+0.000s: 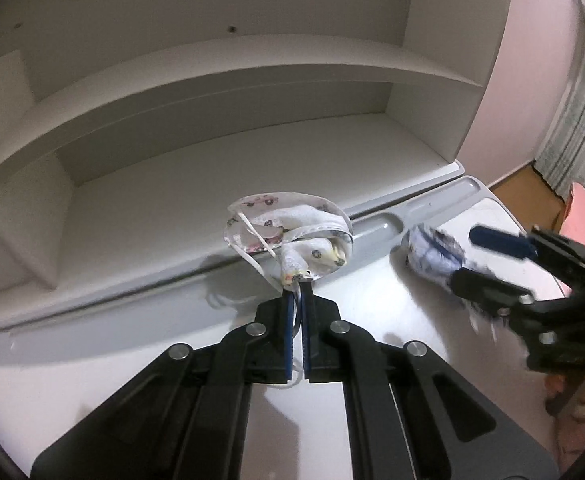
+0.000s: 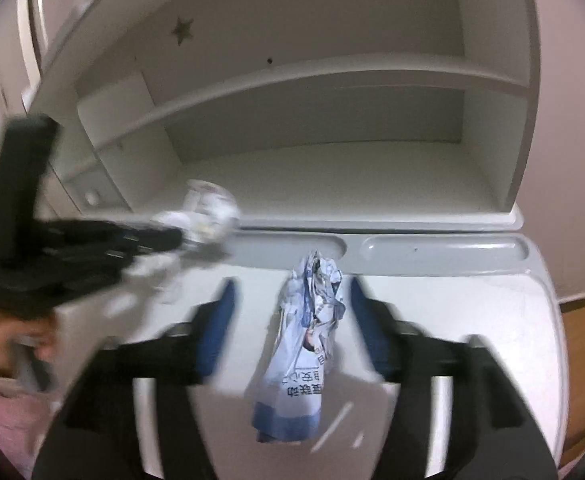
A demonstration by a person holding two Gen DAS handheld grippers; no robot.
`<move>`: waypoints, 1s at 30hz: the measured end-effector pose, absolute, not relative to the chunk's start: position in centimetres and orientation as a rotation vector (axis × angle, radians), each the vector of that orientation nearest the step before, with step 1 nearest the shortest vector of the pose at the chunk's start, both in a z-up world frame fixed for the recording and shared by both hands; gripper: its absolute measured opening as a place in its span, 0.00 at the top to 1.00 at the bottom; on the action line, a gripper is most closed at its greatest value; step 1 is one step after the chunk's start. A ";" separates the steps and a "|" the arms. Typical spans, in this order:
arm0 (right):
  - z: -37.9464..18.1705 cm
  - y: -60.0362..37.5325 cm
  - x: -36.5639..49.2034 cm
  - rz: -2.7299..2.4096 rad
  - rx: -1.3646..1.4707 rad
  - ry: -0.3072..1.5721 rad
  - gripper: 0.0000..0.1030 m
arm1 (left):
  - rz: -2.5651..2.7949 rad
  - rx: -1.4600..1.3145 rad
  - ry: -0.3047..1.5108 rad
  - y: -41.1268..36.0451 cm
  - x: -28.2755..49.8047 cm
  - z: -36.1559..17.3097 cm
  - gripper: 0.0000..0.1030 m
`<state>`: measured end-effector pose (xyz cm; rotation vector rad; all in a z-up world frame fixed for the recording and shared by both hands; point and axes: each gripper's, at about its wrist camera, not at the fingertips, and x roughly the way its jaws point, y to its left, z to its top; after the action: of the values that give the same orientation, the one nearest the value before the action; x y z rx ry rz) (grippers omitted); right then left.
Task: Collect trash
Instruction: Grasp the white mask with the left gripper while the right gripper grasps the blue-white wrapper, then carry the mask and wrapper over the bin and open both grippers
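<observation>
My left gripper (image 1: 298, 286) is shut on a crumpled white face mask (image 1: 288, 232) with a small printed pattern and holds it above the white desk (image 1: 372, 304). The mask also shows blurred in the right wrist view (image 2: 208, 216), at the left gripper's tip (image 2: 172, 236). A crumpled blue and white printed paper wrapper (image 2: 308, 344) lies on the desk. My right gripper (image 2: 292, 288) is open, its blue pads on either side of the wrapper, apart from it. In the left wrist view the wrapper (image 1: 432, 256) sits between the right gripper's fingers (image 1: 488, 258).
A white hutch with open shelves (image 2: 332, 184) stands at the back of the desk. A grey pencil groove (image 2: 444, 248) runs along the desk's back edge. A pink wall (image 1: 532, 80) and a wooden floor (image 1: 532, 188) lie to the right.
</observation>
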<state>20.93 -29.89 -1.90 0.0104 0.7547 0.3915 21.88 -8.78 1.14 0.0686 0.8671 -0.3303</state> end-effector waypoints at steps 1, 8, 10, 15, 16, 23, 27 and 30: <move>-2.3 -29.4 21.0 0.360 -0.042 0.765 0.38 | -0.320 0.064 0.870 -8.2 21.3 1.1 0.98; -3.2 -29.7 21.7 0.407 -0.005 0.829 0.69 | -0.277 0.019 0.908 -5.4 18.9 0.0 0.98; -2.9 -29.5 21.2 0.402 -0.022 0.816 0.70 | -0.277 0.018 0.902 -5.6 18.3 0.3 0.98; -1.9 -29.7 19.2 0.417 0.019 0.781 0.70 | -0.283 0.026 0.884 -6.5 16.2 1.7 0.98; -1.8 -30.0 18.6 0.424 0.038 0.778 0.70 | -0.290 0.028 0.880 -6.9 15.6 2.1 0.98; 3.5 -36.0 8.6 0.372 0.065 0.660 0.70 | -0.409 0.089 0.828 -12.7 9.7 5.4 0.98; 6.4 -42.1 0.8 0.271 0.038 0.607 0.70 | -0.589 0.174 0.783 -21.2 4.0 6.8 0.98; 6.9 -48.0 -5.7 0.166 0.045 0.623 0.70 | -0.775 0.225 0.797 -28.1 -0.6 5.7 0.98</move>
<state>-5.67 -48.02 6.85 0.0448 0.6235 0.1660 -0.63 -28.13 5.74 0.2252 0.7972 -0.7753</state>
